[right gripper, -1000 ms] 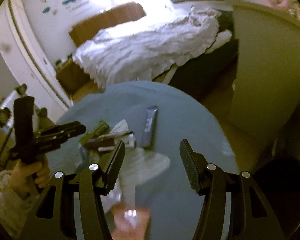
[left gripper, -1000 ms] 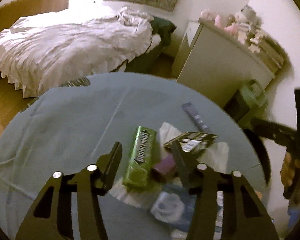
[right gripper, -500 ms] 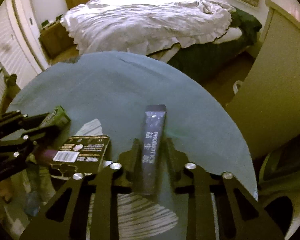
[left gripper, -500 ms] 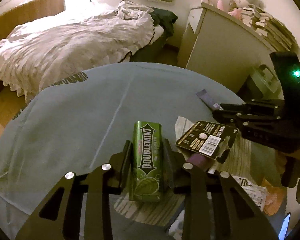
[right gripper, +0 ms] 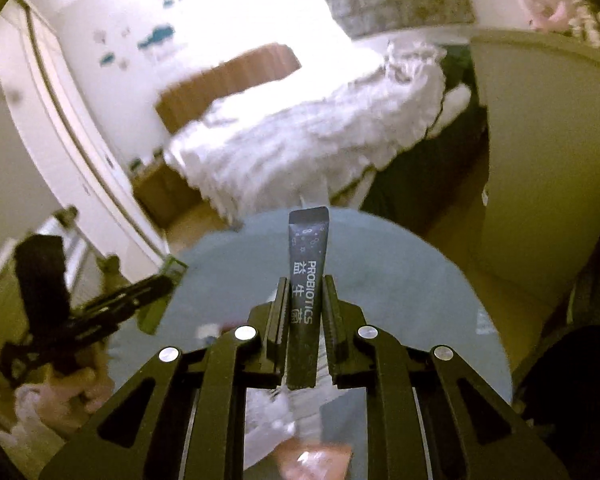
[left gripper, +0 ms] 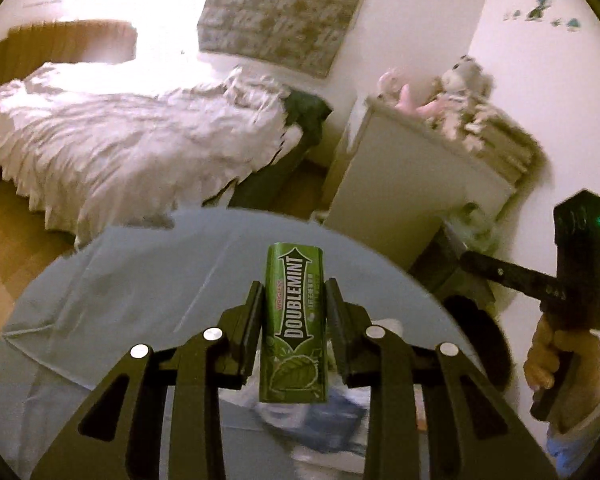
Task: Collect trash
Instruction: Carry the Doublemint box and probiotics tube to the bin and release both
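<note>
My left gripper [left gripper: 294,304] is shut on a green Doublemint gum pack [left gripper: 293,324] and holds it lifted above the round blue table [left gripper: 140,300]. My right gripper [right gripper: 306,300] is shut on a dark probiotics sachet [right gripper: 307,276], also raised over the table [right gripper: 400,280]. Blurred wrappers and white paper [left gripper: 320,412] lie on the table under the left gripper. White tissue [right gripper: 276,420] and an orange wrapper [right gripper: 316,460] lie below the right gripper. The other gripper, held by a hand, shows at the edge of each view: the right one [left gripper: 556,280] and the left one [right gripper: 112,304].
A bed with a rumpled white duvet [left gripper: 120,148] stands beyond the table. A white cabinet [left gripper: 412,192] topped with soft toys and books is at the right. A dark bin [right gripper: 572,392] sits beside the table's right edge. White wardrobe doors [right gripper: 60,140] line the left.
Both grippers closed on their items, the left on the gum pack and the right on the sachet, then lifted them off the table.
</note>
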Action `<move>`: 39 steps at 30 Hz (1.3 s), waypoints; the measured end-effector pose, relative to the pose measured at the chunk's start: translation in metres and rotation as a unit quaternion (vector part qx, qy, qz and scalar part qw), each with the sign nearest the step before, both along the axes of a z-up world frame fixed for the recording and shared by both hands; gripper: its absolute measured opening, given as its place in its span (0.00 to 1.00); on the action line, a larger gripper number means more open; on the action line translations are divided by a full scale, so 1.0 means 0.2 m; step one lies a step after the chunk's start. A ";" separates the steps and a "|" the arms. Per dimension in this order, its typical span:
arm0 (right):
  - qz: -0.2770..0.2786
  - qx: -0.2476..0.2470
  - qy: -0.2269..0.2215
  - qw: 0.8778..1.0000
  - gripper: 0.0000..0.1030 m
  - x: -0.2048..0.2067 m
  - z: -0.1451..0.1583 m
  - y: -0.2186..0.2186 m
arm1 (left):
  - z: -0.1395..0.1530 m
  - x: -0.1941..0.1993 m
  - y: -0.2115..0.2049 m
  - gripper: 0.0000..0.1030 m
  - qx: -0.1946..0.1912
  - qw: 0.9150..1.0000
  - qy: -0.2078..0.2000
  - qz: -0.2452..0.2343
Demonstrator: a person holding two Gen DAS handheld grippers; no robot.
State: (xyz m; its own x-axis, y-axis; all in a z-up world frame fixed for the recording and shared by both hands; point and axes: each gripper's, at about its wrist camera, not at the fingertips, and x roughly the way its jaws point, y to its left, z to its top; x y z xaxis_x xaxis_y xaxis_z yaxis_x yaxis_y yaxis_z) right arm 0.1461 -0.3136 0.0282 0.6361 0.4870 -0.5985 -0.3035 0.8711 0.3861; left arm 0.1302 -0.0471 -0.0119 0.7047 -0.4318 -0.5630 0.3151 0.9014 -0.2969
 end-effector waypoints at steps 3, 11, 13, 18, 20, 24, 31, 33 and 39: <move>-0.020 0.014 -0.033 0.999 0.16 -0.16 0.12 -0.09 | 0.10 -0.08 -0.09 0.30 -0.009 1.000 -0.020 -0.016; -0.119 0.007 -0.097 0.988 0.16 -0.57 0.26 -0.44 | 0.24 -0.17 -0.42 0.30 -0.014 0.996 -0.047 -0.079; -0.145 0.008 -0.104 0.984 0.16 -0.66 0.27 -0.54 | 0.25 -0.20 -0.52 0.30 -0.024 0.994 -0.047 -0.098; -0.198 0.020 -0.111 0.974 0.16 -0.79 0.25 -0.78 | 0.27 -0.23 -0.78 0.30 -0.032 0.988 -0.051 -0.141; -0.216 0.021 -0.113 0.969 0.16 -0.82 0.23 -0.86 | 0.27 -0.23 -0.86 0.30 -0.037 0.986 -0.048 -0.153; -0.241 0.023 -0.111 0.964 0.16 -0.85 0.16 -0.99 | 0.25 -0.23 -1.05 0.30 -0.040 0.981 -0.047 -0.181; -0.269 0.016 -0.097 0.958 0.16 -0.85 0.02 -1.13 | 0.17 -0.22 -1.31 0.30 -0.042 0.973 -0.035 -0.223; -0.274 0.015 -0.092 0.957 0.16 -0.85 -0.01 -1.16 | 0.14 -0.20 -1.39 0.30 -0.040 0.971 -0.030 -0.234; -0.286 0.008 -0.077 0.955 0.16 -0.83 -0.09 -1.19 | 0.04 -0.14 -1.56 0.30 -0.035 0.965 -0.008 -0.261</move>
State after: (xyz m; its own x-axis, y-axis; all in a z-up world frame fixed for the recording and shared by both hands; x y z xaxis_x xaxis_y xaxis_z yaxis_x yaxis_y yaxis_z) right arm -0.0202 -0.5517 0.0095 0.8809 0.0422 -0.4714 0.1655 0.9057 0.3902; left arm 0.1022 -0.3594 -0.0043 0.3894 -0.7670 -0.5100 0.7258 0.5964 -0.3428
